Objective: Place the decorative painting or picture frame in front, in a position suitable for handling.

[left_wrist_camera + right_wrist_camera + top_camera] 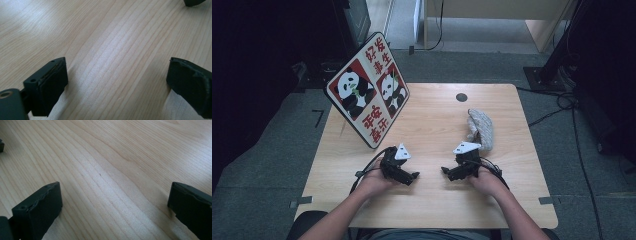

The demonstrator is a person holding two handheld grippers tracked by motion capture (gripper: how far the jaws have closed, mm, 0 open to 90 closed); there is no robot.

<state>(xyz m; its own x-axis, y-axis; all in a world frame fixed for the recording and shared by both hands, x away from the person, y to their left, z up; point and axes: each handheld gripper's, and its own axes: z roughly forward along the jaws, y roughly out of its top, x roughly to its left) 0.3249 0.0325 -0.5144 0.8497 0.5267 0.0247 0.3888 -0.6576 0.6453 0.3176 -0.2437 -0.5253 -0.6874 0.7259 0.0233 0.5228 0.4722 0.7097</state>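
Note:
Both hands rest on the wooden table [427,125] near its front edge, each holding a black gripper. My left gripper [414,176] points right and my right gripper [445,171] points left, so their tips face each other across a small gap. In the left gripper view the left gripper [117,75] is open, its jaws wide apart over bare wood. The right gripper [115,200] is open too in the right gripper view, with nothing between its jaws. A crumpled whitish patterned cloth [481,128] lies just beyond the right gripper.
A square board [368,90] printed with two pandas and red characters leans tilted at the table's back left. A round dark grommet [461,97] sits near the far edge. Cables [562,102] run over the floor at the right.

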